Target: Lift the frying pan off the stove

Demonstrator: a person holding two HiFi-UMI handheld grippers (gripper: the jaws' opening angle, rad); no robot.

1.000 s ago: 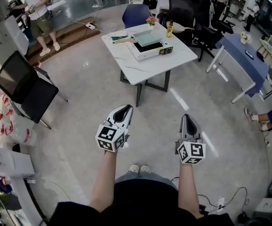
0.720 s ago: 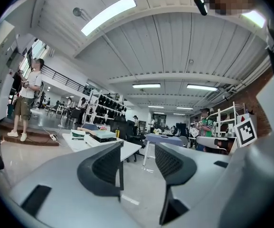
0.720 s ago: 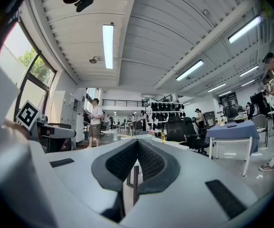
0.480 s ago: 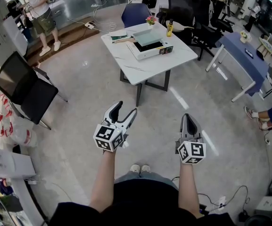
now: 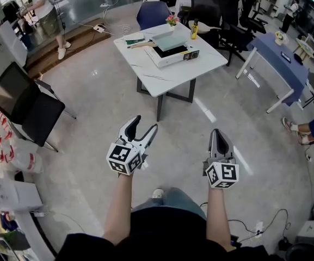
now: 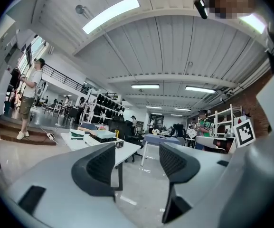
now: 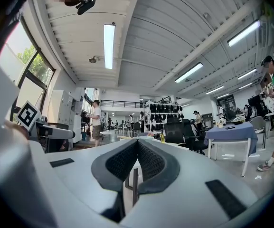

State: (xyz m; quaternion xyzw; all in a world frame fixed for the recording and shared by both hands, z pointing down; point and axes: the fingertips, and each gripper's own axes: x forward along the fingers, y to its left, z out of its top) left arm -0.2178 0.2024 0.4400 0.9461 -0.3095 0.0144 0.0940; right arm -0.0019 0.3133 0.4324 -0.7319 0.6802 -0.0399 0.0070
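**While no pan is within reach, both grippers hang empty**

Because the white table (image 5: 200,64) stands well apart from both tools, the frying pan cannot be made out. A white boxy unit (image 5: 173,53) on it may be the stove. The left gripper (image 5: 146,123) has just been opening, its jaws wide with nothing between them. The right gripper (image 5: 217,133) is pressed closed on nothing. Arriving with it closed would likely knock the pan rather than take it. Only the head view shows the tabletop from above. Both gripper views meet it edge-on, hiding what lies there.
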